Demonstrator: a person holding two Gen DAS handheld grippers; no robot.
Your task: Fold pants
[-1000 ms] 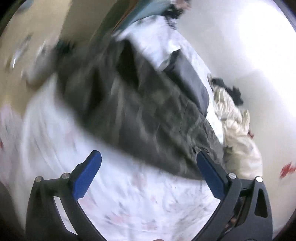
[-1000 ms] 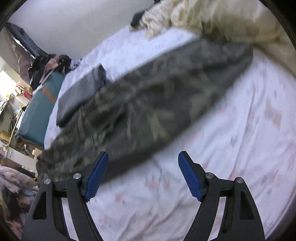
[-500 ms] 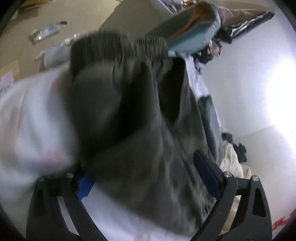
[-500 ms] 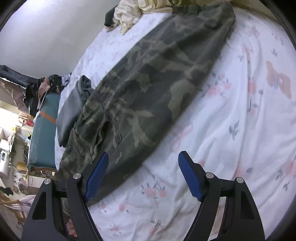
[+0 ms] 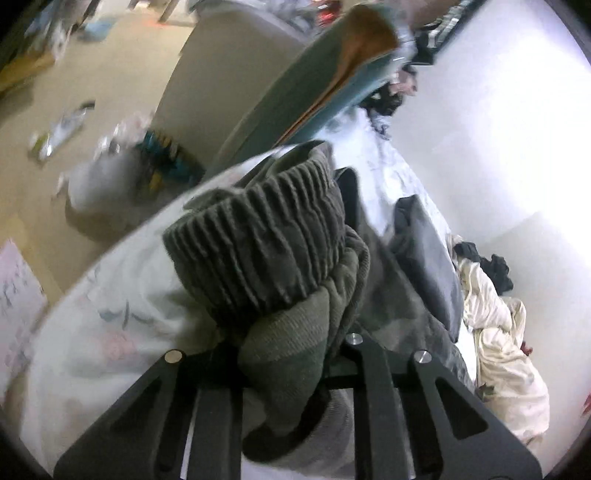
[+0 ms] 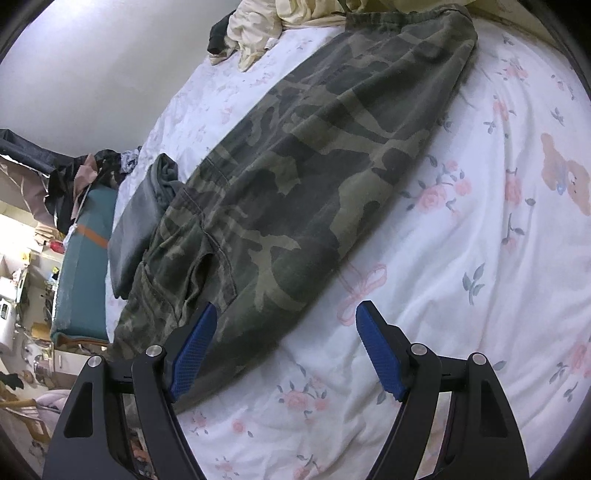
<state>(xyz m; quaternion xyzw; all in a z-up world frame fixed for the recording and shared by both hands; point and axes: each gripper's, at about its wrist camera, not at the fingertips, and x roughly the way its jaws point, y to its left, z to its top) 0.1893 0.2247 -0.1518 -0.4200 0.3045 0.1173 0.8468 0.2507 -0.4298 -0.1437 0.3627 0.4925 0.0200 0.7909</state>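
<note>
The left claw (image 5: 284,354) has just been closing and now pinches the ribbed waistband of the pants (image 6: 314,192) — the grasp step. The right claw (image 6: 286,354) hangs spread, the pants' near edge on the bed (image 6: 480,295) between its fingers. Next it should pinch there, then both lift and fold. No writing is readable.

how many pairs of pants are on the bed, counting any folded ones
2. The camouflage pants lie stretched along the floral bed sheet; a folded grey garment, likely pants, sits beside their waist end, toward the wall. More may be hidden in the cream bedding.
</note>
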